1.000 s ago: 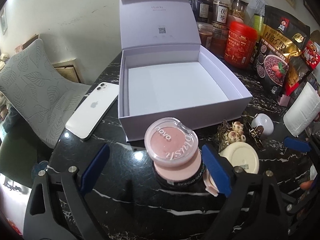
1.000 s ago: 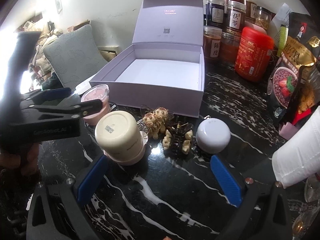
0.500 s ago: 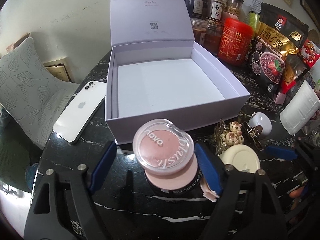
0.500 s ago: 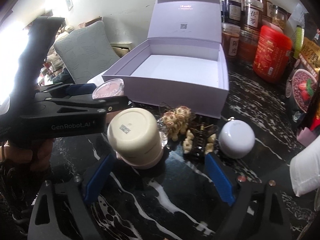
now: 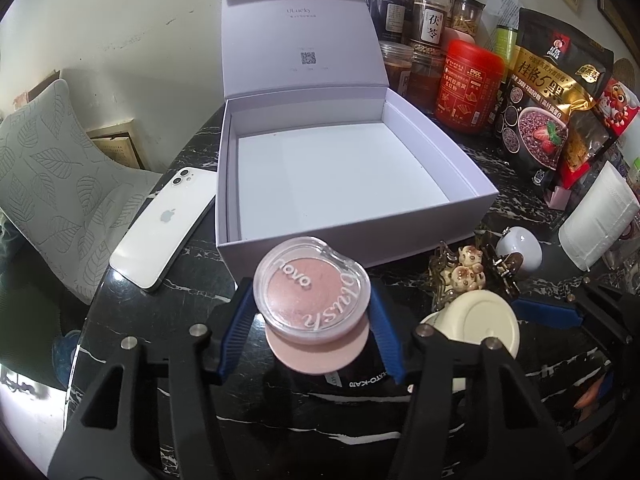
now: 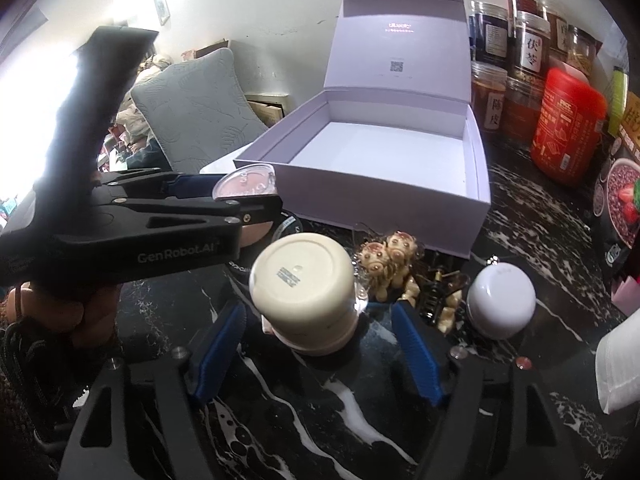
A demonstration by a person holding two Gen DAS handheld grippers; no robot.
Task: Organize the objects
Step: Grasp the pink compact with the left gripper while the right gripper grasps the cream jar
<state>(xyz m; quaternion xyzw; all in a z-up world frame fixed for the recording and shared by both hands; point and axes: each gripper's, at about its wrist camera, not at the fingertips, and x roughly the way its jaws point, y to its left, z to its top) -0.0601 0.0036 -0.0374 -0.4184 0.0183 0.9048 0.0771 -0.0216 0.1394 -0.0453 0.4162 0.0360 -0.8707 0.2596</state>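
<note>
While the left claw [image 5: 311, 326] is closing around the pink blush compact [image 5: 311, 298], low in the middle of the left wrist view, its blue pads flank the clear lid and look to be at or almost at its sides; I cannot tell if they press yet. A good grip, I judge, takes the case square across its widest part, since the lid is smooth and the compact sits perched on a dark jar.

The right claw [image 6: 320, 354] is closing too, its pads still clear of the cream jar [image 6: 306, 292] that stands between them at lower centre. It should settle low and even before lifting.

The compact is round, clear-topped, with white lettering over pink powder. The open white box [image 5: 476, 196] sits just behind on the black marble desk [image 5: 132, 320], empty and ready.
</note>
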